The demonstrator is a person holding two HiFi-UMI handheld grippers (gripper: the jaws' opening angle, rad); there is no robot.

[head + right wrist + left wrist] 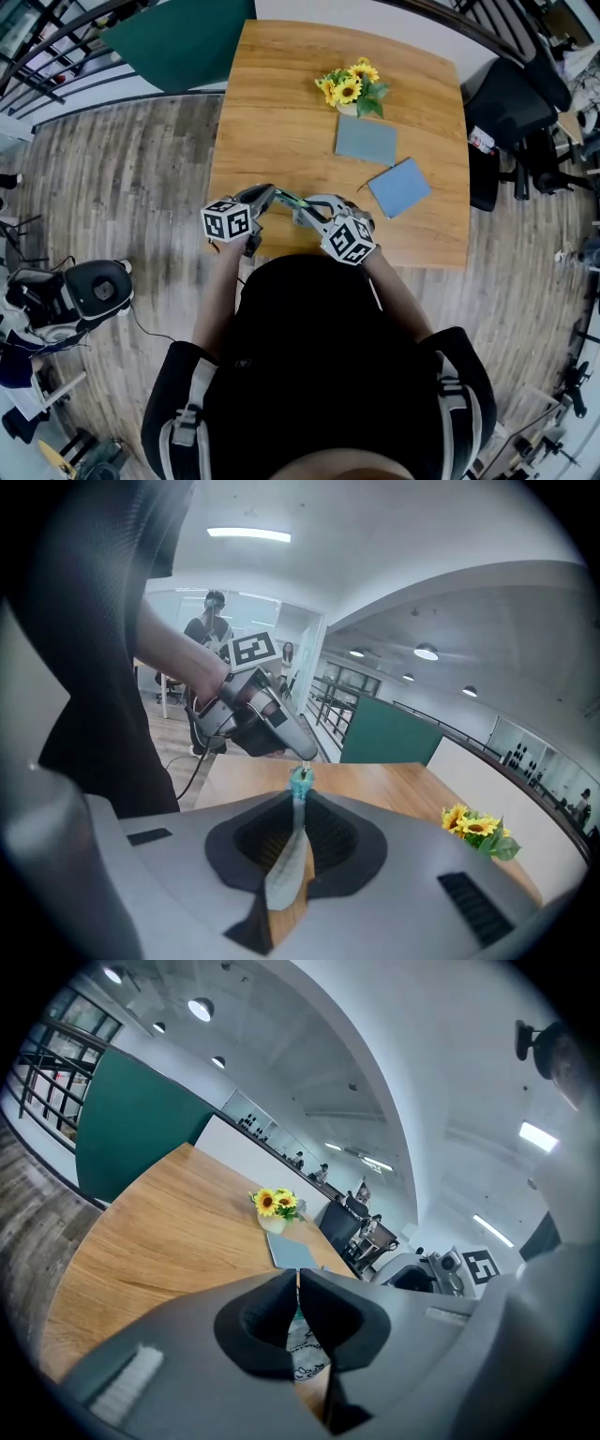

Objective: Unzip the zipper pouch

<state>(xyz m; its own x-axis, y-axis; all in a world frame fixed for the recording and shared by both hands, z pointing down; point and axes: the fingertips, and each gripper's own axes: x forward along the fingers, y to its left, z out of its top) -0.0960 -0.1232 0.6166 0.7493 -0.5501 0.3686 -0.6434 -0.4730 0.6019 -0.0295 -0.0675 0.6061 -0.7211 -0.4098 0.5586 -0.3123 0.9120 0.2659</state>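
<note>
The zipper pouch (292, 201), pale with a teal zipper end, hangs between my two grippers just above the near edge of the wooden table (272, 122). My right gripper (298, 806) is shut on the pouch's fabric (284, 866), which runs edge-on between its pads. My left gripper (297, 1281) is shut on the zipper pull. In the right gripper view its tip (302, 754) pinches the small metal pull above the teal zipper end (300, 780). The pouch's patterned cloth (306, 1361) shows below the left jaws. In the head view the left gripper (274, 195) and right gripper (307, 210) nearly meet.
A small vase of sunflowers (352, 88) stands at the table's far side. Two grey-blue flat pads (366, 139) (398, 187) lie right of centre. A black chair (511, 111) is beside the table's right edge, and a green panel (178, 42) stands at the far left.
</note>
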